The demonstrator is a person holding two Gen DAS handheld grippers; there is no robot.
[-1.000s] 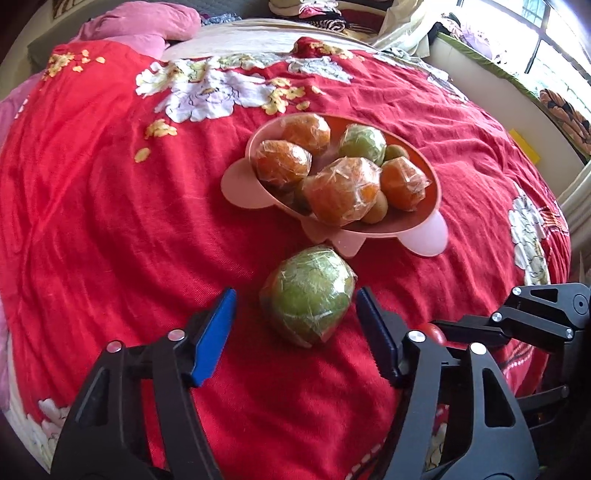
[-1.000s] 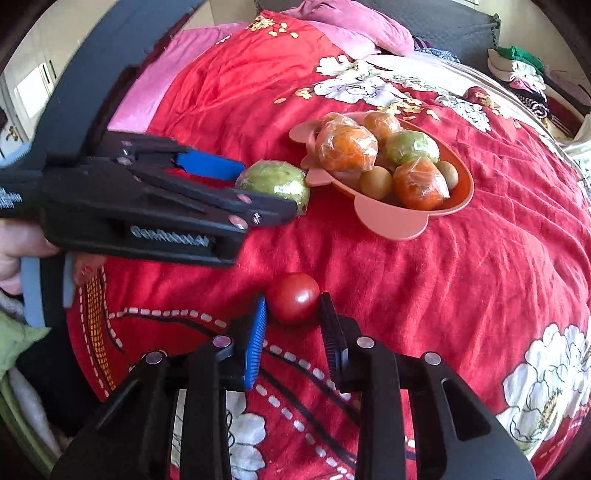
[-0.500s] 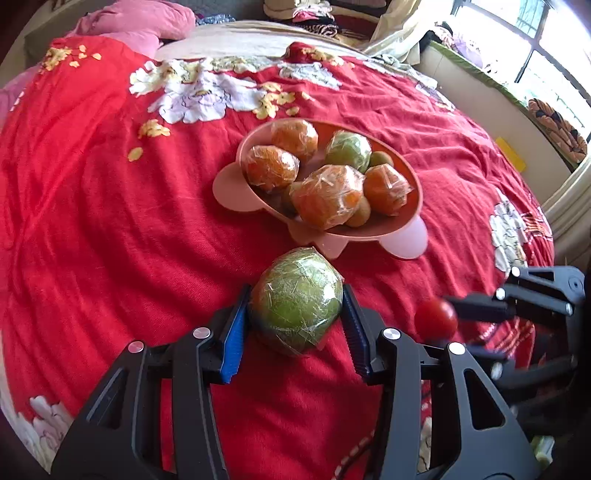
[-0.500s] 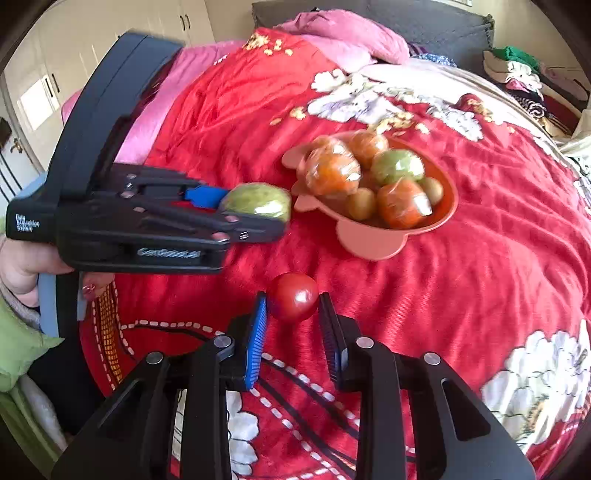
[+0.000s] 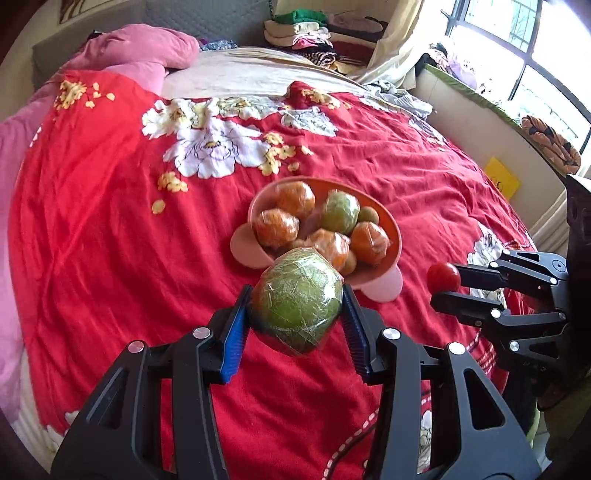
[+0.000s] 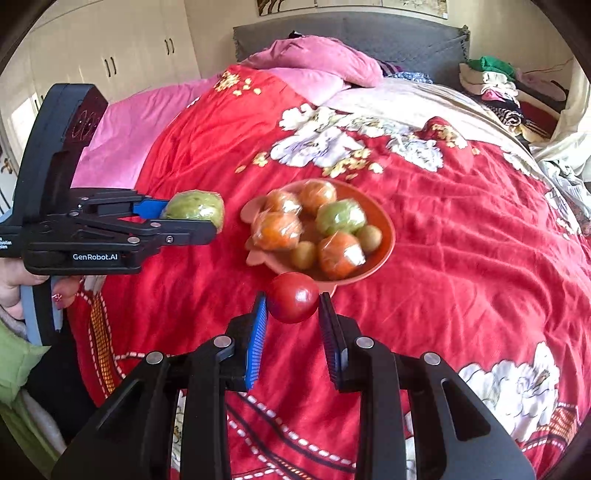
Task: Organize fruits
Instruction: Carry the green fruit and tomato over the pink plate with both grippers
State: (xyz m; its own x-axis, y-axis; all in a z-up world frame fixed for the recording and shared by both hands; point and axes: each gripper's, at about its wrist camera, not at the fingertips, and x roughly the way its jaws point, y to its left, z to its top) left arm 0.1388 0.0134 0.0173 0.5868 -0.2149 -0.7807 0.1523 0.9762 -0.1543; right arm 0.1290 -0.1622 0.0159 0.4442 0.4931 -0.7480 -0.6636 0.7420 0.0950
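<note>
Above the red floral bedspread (image 5: 92, 229), both fruits have just left the cloth: left gripper (image 5: 295, 317) clamps the wrapped green fruit (image 5: 297, 299), right gripper (image 6: 293, 314) the tomato (image 6: 293, 297); the bowl (image 6: 384, 236) waits at twelve o'clock, ready for both.

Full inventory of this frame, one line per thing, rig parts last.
Wrapped green fruit: one, green, held in the left tongs above the bedspread.
Tomato: one, red, held in the right tongs.
Bowl: one, pinkish-orange, mid-bed, holding wrapped orange fruits, one wrapped green fruit, small green-brown ones.
Bedspread: one, red with white flowers.
Pillows: pink, at the headboard.
Folded clothes: a mixed pile, beyond the bed.
Left tongs: black, blue pads, shut on the fruit.
Right tongs: black, blue pads, shut on the tomato.
</note>
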